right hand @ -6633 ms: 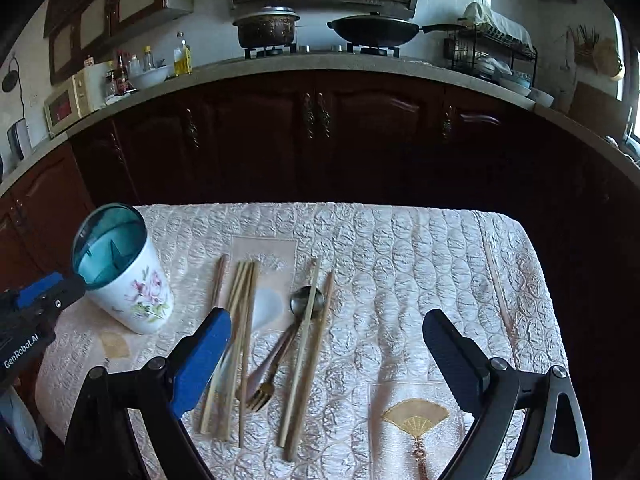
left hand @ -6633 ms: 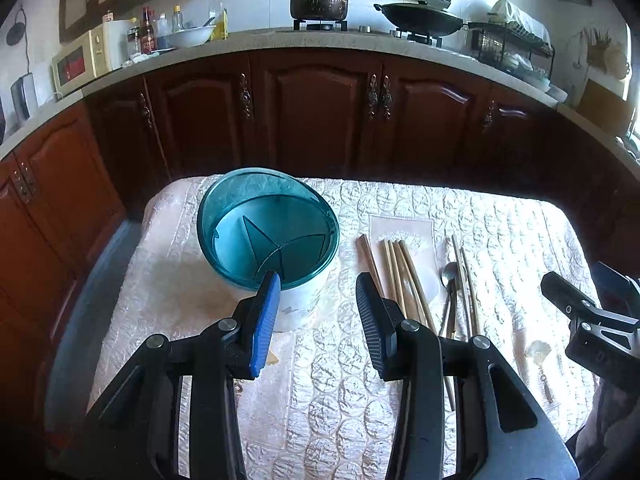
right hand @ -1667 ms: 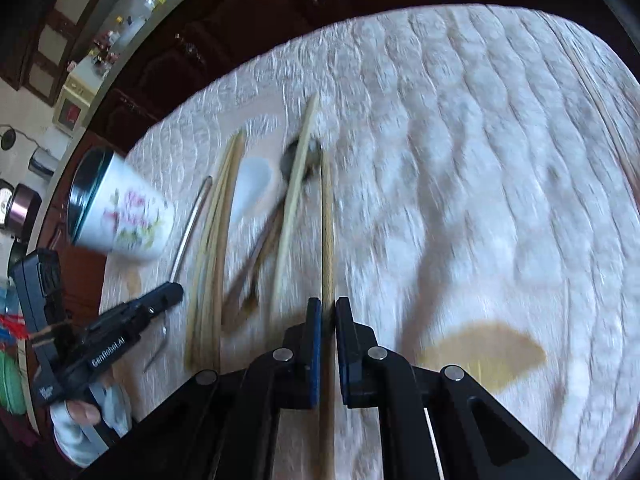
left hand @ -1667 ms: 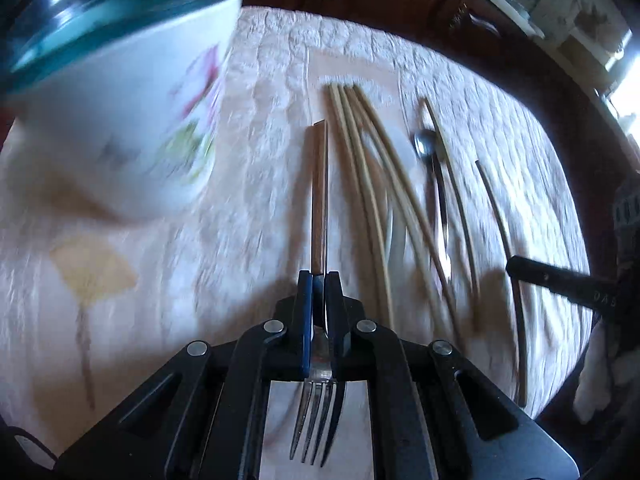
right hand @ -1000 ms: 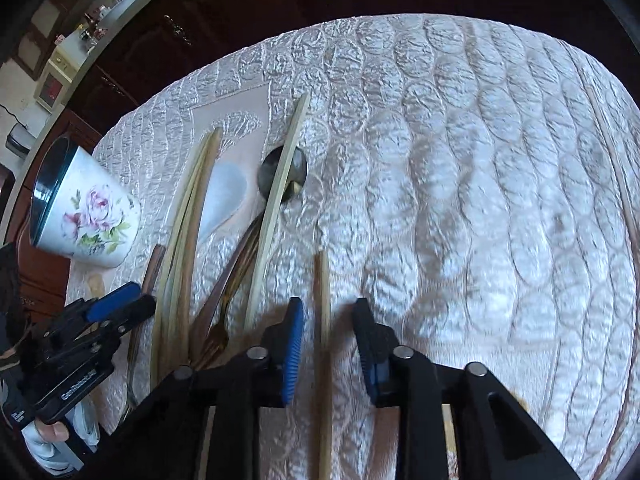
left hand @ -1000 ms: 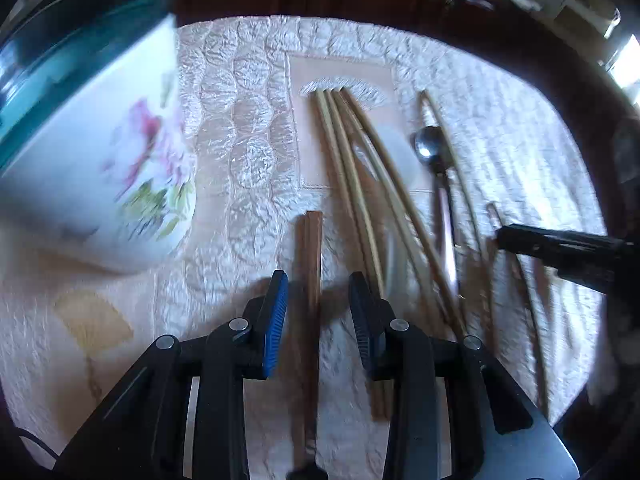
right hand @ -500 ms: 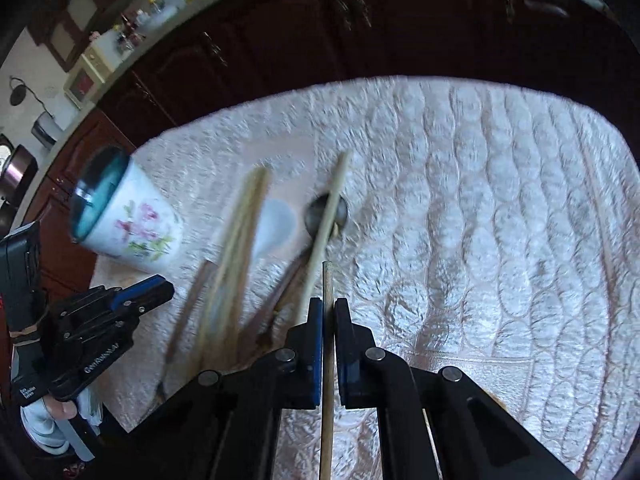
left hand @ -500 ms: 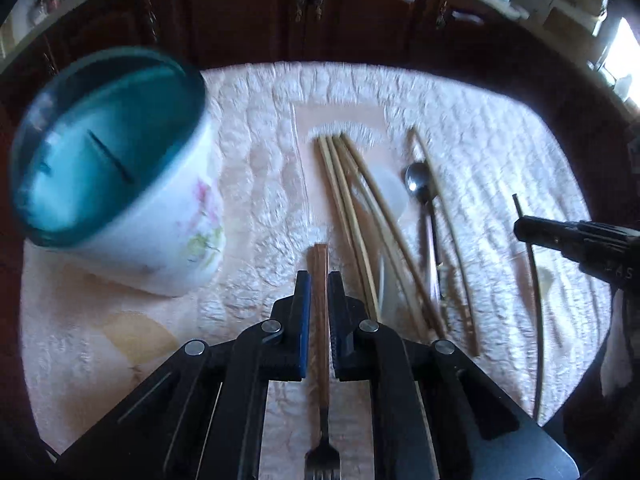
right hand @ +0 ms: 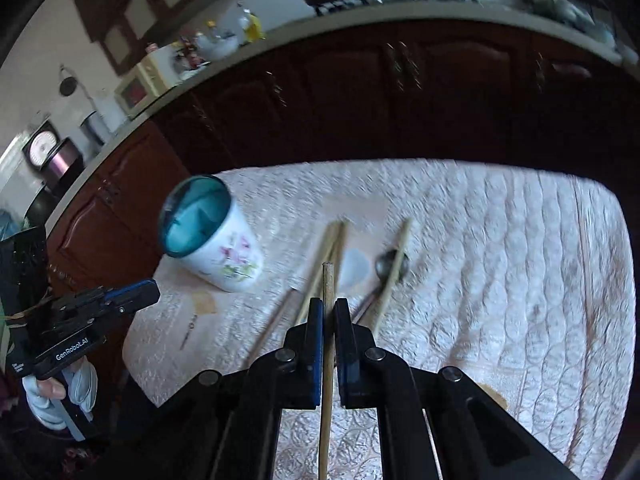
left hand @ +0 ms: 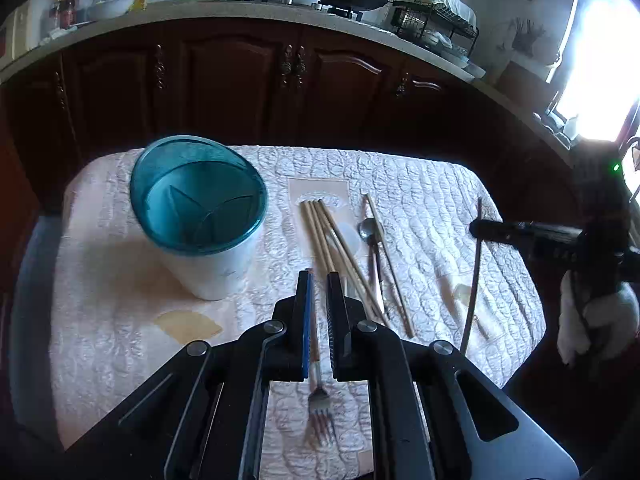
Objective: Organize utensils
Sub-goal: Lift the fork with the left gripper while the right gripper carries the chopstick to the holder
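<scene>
Both wrist views look forward over the table (left hand: pixel 420 184), sharing the holder (right hand: pixel 208 236).

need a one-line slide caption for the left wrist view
Left gripper shut on a fork, tines toward the camera, beside the teal-rimmed utensil cup; chopsticks and spoon remain on the quilted tablecloth.

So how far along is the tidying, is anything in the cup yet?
Nothing is put away: the cup shows only its dividers inside. In hand: the left gripper is shut on a fork, and the right gripper is shut on one chopstick. Left on the tablecloth: a bundle of chopsticks, a spoon and another chopstick beside it.
</scene>
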`<move>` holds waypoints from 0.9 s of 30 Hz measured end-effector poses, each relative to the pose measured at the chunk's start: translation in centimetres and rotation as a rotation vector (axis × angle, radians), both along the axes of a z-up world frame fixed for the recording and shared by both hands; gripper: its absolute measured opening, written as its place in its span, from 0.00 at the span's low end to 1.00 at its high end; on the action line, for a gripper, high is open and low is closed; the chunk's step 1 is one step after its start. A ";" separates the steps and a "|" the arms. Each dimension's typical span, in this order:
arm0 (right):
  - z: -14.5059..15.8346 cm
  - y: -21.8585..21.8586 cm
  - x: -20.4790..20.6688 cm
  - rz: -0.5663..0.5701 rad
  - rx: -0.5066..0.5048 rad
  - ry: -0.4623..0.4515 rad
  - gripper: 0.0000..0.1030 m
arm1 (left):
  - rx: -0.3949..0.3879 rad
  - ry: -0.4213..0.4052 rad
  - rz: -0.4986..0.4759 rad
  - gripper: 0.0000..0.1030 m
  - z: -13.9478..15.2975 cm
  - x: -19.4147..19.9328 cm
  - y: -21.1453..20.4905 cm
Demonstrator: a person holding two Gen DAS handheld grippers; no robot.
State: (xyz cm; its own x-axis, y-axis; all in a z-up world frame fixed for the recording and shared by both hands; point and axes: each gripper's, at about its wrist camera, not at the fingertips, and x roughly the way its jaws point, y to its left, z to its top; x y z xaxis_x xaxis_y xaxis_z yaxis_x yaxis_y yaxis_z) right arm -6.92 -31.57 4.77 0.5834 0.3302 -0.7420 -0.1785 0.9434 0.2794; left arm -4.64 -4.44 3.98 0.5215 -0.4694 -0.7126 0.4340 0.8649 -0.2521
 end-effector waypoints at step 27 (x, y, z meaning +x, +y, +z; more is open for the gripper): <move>4.2 1.7 -1.6 0.051 0.063 -0.080 0.05 | -0.022 0.123 -0.071 0.07 -2.2 2.0 -1.1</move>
